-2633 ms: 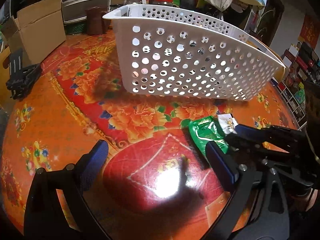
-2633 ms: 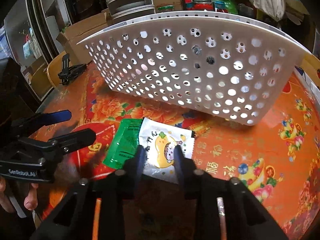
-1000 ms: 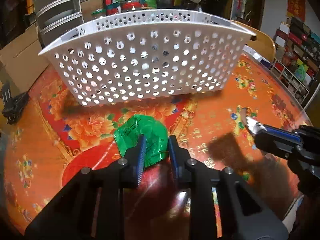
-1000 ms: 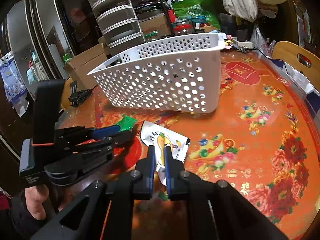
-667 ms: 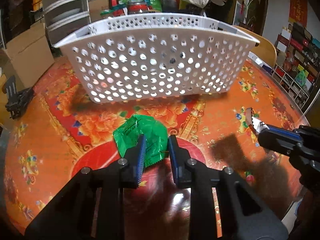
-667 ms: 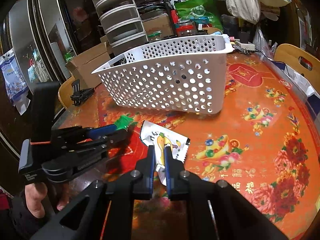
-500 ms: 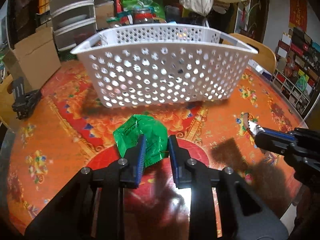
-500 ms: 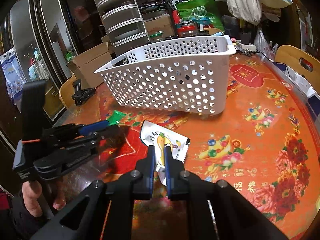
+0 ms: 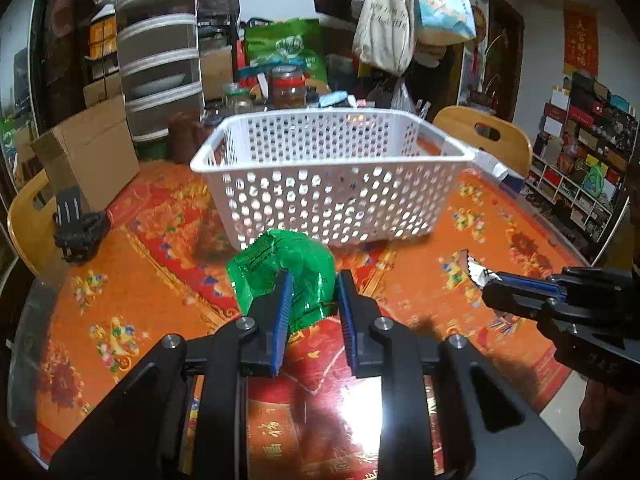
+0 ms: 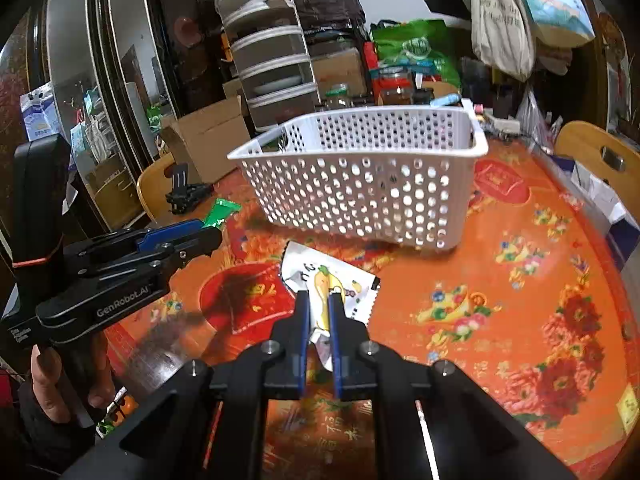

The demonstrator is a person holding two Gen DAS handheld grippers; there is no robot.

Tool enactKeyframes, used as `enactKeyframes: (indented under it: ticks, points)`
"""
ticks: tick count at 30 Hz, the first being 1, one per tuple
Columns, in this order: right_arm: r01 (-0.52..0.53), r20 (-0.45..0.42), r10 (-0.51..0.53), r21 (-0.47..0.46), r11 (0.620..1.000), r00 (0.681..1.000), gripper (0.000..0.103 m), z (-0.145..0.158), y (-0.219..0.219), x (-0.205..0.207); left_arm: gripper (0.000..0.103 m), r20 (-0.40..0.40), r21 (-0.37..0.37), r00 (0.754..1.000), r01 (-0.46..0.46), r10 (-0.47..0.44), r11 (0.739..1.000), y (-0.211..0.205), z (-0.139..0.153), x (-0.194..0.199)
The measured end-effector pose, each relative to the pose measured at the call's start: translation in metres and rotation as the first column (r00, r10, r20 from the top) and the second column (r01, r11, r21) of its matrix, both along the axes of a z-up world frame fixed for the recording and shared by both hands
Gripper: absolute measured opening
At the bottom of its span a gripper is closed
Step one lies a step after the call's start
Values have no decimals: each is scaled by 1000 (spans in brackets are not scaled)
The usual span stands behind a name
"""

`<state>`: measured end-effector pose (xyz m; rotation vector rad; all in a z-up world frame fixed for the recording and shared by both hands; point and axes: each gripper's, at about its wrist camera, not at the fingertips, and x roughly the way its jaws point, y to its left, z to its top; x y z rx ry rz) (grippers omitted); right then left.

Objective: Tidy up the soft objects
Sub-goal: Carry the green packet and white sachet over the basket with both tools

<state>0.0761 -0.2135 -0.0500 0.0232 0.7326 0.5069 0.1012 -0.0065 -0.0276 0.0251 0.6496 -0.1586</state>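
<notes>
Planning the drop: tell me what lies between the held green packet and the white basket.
Only bare tablecloth separates the green packet from the white basket, as the left wrist view shows.

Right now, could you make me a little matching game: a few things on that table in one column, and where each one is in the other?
Things:
1. green packet
2. white packet
3. white basket
4. black clamp

Places:
A. standing on the table
B. held in the right gripper
C. lying at the table's left edge
D. held in the left gripper

Pairs: 1-D, 2-B, 3-A, 4-C
</notes>
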Motion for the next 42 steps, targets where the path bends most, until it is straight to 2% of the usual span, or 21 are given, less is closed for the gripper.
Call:
enactKeyframes:
  ticks: [12,18,25,29,31,33,37,42]
  points:
    - [21,77,-20,-14,1000,997,7,39,-7,3,21,70,25,997,25,-27,999,-10,48,-5]
    - [34,97,-30,-39,999,995,7,56,-9,27,21,71,17,997,21,-23,1000,-8,69,22]
    - [53,89,-49,-42,998,995,7,75,-12,72,21,59,23,998,11,-12,1000,-7,97,82]
    - [62,69,-57,-63,996,996,7,86,-7,108,21,14,-6,1000,1,-1,1000,-3,108,131]
    - [65,38,-63,-60,996,997,7,87,-6,130,21,-28,-13,1000,-5,4,1000,-3,108,160]
    - [88,22,-86,-96,992,996,7,84,-2,153,21,-67,-5,998,-10,10,1000,-5,105,186]
    - [97,-57,-107,-156,983,993,7,62,7,200,22,-193,-3,981,-28,27,1000,-5,76,242]
    - [102,-113,-135,-263,959,984,8,28,20,240,22,-292,20,955,-47,51,999,-4,40,285]
